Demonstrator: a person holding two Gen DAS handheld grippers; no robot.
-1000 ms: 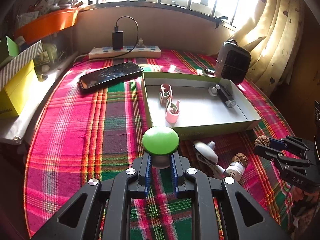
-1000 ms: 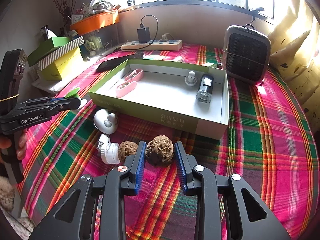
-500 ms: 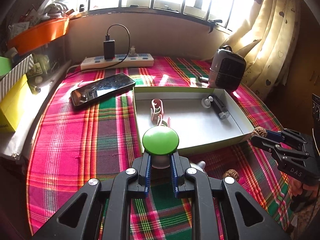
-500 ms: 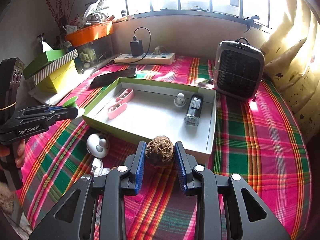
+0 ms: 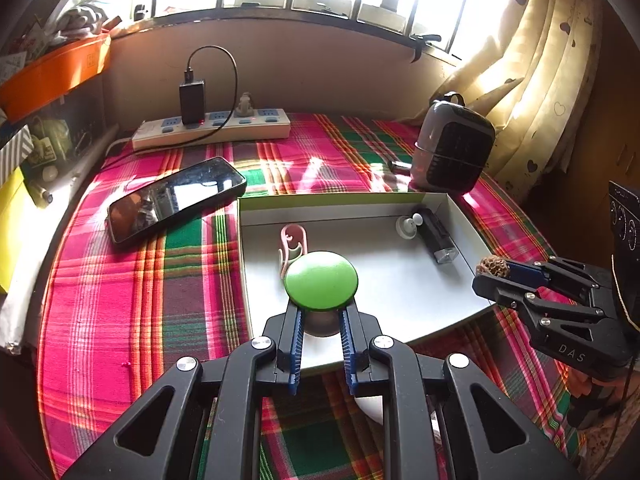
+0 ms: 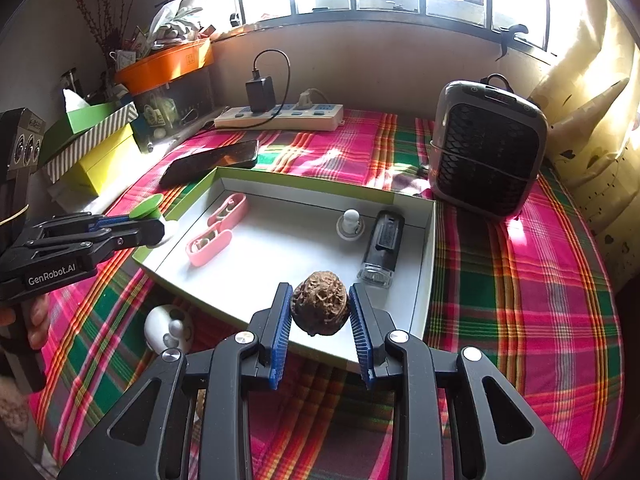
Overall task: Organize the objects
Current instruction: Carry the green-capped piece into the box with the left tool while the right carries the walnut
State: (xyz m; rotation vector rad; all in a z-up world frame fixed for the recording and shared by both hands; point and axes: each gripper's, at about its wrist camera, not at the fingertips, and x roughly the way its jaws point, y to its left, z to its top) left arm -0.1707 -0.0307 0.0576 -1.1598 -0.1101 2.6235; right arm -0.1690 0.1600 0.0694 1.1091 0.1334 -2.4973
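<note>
Across the bench [image 6: 520, 280], a pink-and-green plaid cloth covers the whole top, with a window and pale curtain behind it. On the cloth lies a shallow open box [image 6: 426, 264] with a green outer wall and a white floor. Behind its far right corner stands a grey heater [image 6: 486, 148], upright, close to the box but apart from it. Along the back wall runs a white power strip [image 6: 280, 118] with a black charger plugged in, and a dark phone [image 5: 176, 200] lies flat by the box's far left corner.

Inside the box, two pink clips [image 6: 214, 230] lie near the left wall; a black rectangular gadget [image 6: 382, 246] and a small white knob [image 6: 350, 222] lie side by side towards the right wall.

Left gripper [image 5: 320, 322] is clenched on the pale stem of a green-capped mushroom toy [image 5: 320, 280], held above the box's near left part. Right gripper [image 6: 320, 320] is grasping a brown walnut [image 6: 319, 308] between its blue pads, above the box's near edge.

Outside the box, on the cloth by its near left wall, rests a small white rounded object [image 6: 168, 330].
</note>
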